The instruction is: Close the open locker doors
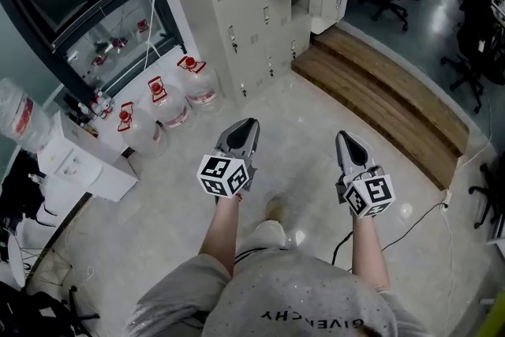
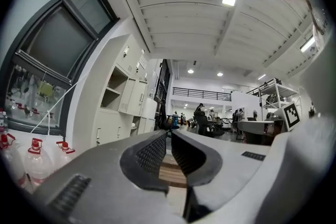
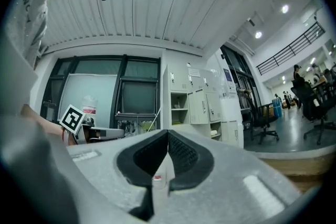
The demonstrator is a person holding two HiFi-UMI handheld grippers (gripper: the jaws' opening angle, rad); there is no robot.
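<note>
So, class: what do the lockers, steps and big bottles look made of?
Lockers: probably painted metal; flat, pale grey, matte doors.
Steps: wood or wood-look boards; brown with plank lines.
Bottles: clear plastic, seemingly; see-through walls, red caps.

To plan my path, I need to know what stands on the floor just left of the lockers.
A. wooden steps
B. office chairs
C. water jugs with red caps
C: the head view shows red-capped water jugs in a row beside the lockers.
</note>
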